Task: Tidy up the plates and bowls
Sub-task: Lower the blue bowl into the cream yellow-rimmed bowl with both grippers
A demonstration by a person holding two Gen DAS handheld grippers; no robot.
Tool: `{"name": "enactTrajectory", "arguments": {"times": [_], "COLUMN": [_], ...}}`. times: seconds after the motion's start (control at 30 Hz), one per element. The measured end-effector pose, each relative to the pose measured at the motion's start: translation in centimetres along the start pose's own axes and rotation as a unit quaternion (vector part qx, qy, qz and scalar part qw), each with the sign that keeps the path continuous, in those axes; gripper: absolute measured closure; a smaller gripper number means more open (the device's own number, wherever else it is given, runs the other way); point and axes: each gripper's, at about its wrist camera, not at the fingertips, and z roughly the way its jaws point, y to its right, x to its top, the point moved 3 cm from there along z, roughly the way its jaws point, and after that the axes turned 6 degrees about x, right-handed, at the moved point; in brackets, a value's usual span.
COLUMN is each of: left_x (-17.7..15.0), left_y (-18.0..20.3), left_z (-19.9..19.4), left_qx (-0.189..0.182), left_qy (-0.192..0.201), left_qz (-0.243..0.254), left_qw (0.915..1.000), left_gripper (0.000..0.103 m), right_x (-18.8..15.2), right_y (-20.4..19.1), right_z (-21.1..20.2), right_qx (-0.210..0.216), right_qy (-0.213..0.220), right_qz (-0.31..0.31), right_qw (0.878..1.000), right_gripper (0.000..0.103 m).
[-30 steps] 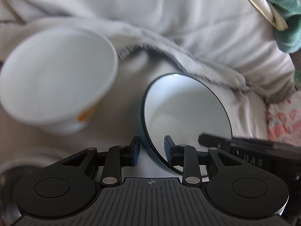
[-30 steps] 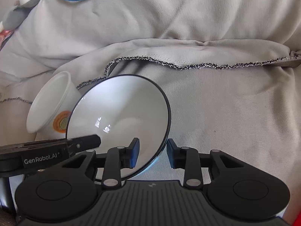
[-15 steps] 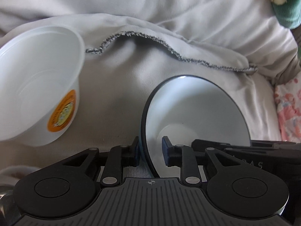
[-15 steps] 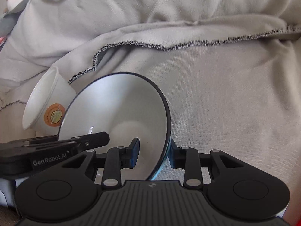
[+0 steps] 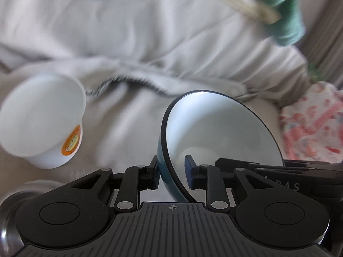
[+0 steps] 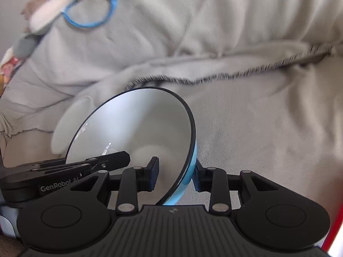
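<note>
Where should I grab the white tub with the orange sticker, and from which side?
Pinch the white tub by its thin rim, one claw finger inside and one outside, probably coming from above: it lies tilted on the cloth with its mouth open upward.

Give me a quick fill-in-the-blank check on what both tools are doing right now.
1. Both tools grip the rim of the same white-inside, ____-outside bowl.
2. The white plastic cup bears an ____ round sticker.
3. The left tool has one pad inside the bowl and one ____ it.

Missing words: blue; orange; outside
</note>
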Motion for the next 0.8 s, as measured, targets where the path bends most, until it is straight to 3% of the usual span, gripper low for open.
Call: {"name": "enactTrajectory", "arguments": {"times": [0.17,0.27,0.53,0.8], "left_x": [-2.7,-5.6,-11.0,-11.2], "left_y": [1.3,1.7,0.8,0.2], "left_z": [-4.9,-5.7,-4.3,-4.2], "left_qx": [-0.011,0.006,0.03,0.016], "left_qy": [0.001,-0.011,-0.055,-0.058], "left_qz": [0.013,0.019,0.002,-0.007], "left_qw": [0.9999,0.9997,0.998,0.9982], "left_gripper": [0.076,0.075,0.075,0.077], "right_x": [-2.5,-5.3,-12.2,-13.3], "right_y": [-1.4,-1.6,-0.6,-0.2], "right_z": [-5.1,-6.2,-4.4,-3.9], "right_qx": [0.014,0.017,0.01,0.001], "right_qy": [0.016,0.01,-0.035,-0.018], "right_qz": [-0.017,-0.017,0.01,-0.004], "right_qw": [1.0,1.0,0.999,1.0], "right_gripper": [0.07,0.07,0.07,0.07]}}
